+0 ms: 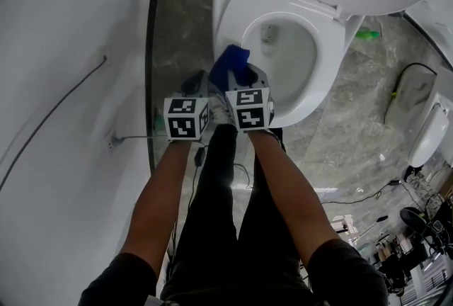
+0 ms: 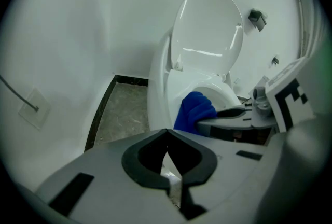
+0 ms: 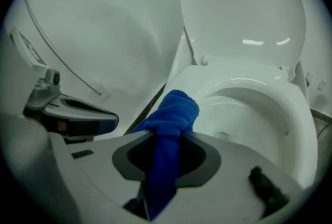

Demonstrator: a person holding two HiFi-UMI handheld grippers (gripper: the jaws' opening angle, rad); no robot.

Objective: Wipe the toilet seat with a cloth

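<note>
Floor strip [image 1: 180,21] beside toilet seat [image 1: 329,78] edge

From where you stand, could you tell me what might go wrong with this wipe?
The blue cloth is bunched into a small wad beyond the right gripper, so the jaw tips might scrape the toilet seat. It hangs near the open bowl and could dip in. The shut, empty left gripper sits close alongside and could bump it.
</note>
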